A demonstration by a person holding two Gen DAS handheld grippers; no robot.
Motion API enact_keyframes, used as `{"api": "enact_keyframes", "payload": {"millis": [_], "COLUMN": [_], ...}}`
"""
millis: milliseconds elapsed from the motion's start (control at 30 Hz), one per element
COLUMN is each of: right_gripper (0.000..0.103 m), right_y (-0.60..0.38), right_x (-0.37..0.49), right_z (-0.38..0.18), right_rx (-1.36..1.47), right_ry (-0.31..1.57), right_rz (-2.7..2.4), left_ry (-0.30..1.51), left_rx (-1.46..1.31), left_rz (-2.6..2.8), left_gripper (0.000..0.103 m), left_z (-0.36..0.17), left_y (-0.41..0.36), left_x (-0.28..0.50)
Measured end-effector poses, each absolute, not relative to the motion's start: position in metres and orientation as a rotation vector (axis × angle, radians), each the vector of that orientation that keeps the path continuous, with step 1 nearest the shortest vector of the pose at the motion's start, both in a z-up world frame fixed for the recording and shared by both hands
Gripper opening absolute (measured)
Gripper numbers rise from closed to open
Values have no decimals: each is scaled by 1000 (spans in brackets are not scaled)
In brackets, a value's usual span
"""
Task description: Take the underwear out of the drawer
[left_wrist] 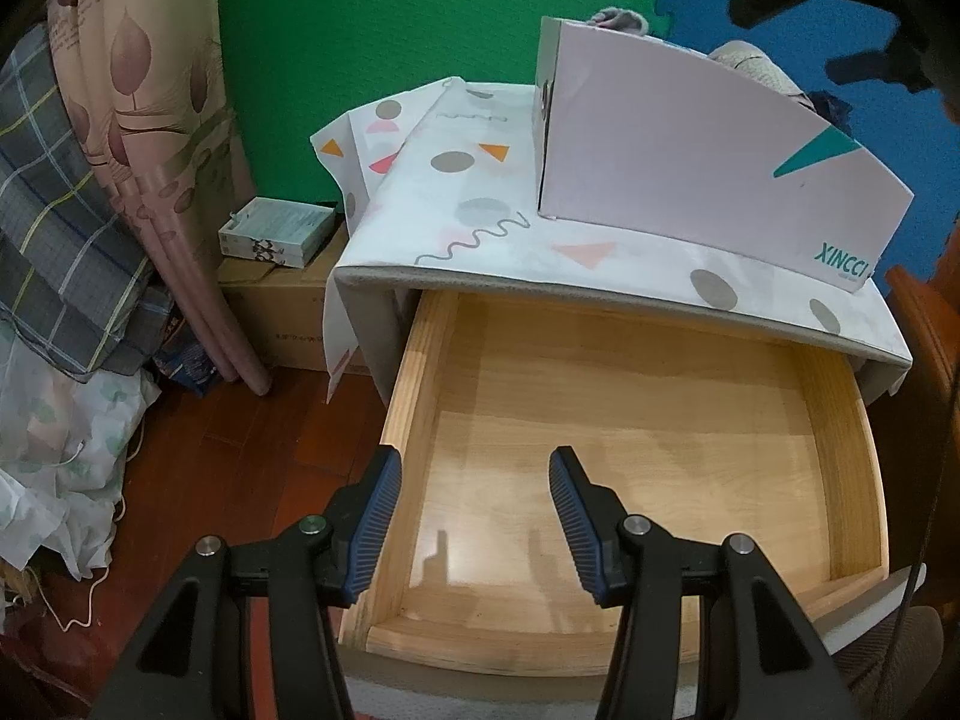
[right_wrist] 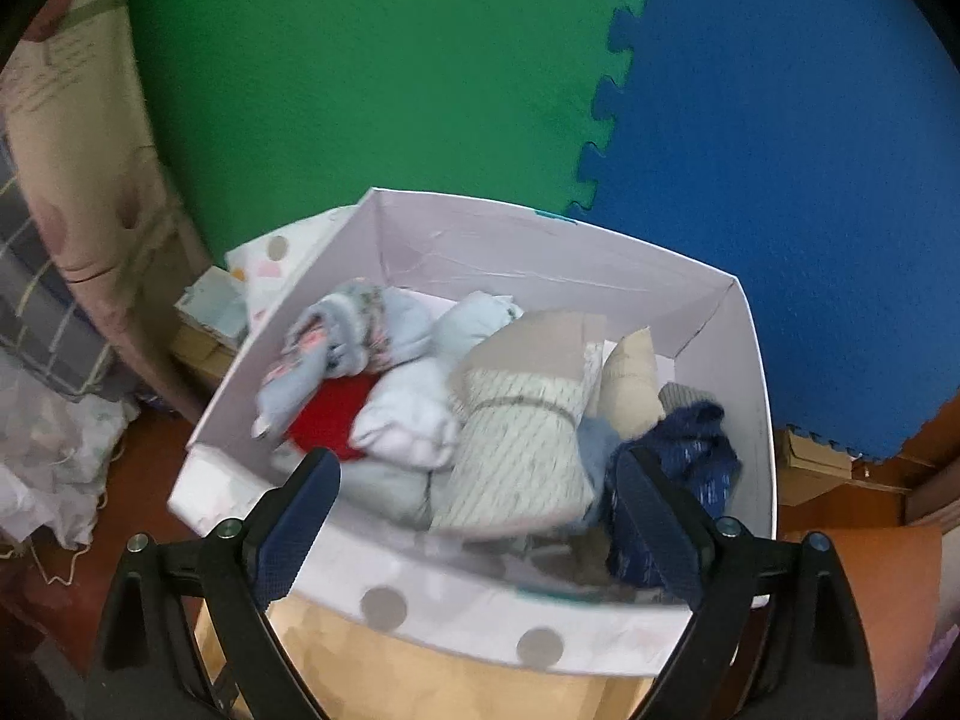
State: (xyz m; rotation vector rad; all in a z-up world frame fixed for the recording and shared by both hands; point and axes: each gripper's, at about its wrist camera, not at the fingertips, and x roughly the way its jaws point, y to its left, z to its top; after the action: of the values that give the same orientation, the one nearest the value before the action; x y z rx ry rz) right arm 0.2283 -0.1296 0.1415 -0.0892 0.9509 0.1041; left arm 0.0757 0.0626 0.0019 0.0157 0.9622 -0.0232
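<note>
In the left wrist view the wooden drawer (left_wrist: 630,420) is pulled out and its bare bottom shows, with no clothing in it. My left gripper (left_wrist: 474,468) is open and empty above the drawer's front left part. A pale pink box (left_wrist: 708,162) stands on the cabinet top above the drawer. In the right wrist view that box (right_wrist: 420,228) holds several rolled pieces of underwear (right_wrist: 522,444), white, red (right_wrist: 336,414), grey and dark blue (right_wrist: 690,450). My right gripper (right_wrist: 480,468) is open above the box's near side, holding nothing.
The cabinet top carries a white patterned cloth (left_wrist: 468,222). Left of the cabinet stand cardboard boxes (left_wrist: 276,312) with small packs on top, a rolled pink mat (left_wrist: 162,180), plaid bedding (left_wrist: 54,210) and bags on the red wood floor. Green and blue foam mats line the wall.
</note>
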Motion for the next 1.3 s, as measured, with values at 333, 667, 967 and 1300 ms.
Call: {"api": "enact_keyframes", "payload": {"millis": [333,667,967,1300], "right_gripper": [100,101,101,101], "right_y": [-146,-176,-183,-190], "right_x": [132,52,34,30], "right_z": [132,55,15,-5], "right_rx": [-97,-45,15,98], "right_ry": [870,942,1015,1043], "right_rz": [110,68,59,51], "left_ry": [943,922,936,946], "left_rx": [22,47,79,103], "left_rz": [-19,-15,-16,-44], "left_gripper": [53,53,53,53], "left_z": [5,11,12,9], "left_y": [59,54,44,27], "left_x": [74,68,55,38]}}
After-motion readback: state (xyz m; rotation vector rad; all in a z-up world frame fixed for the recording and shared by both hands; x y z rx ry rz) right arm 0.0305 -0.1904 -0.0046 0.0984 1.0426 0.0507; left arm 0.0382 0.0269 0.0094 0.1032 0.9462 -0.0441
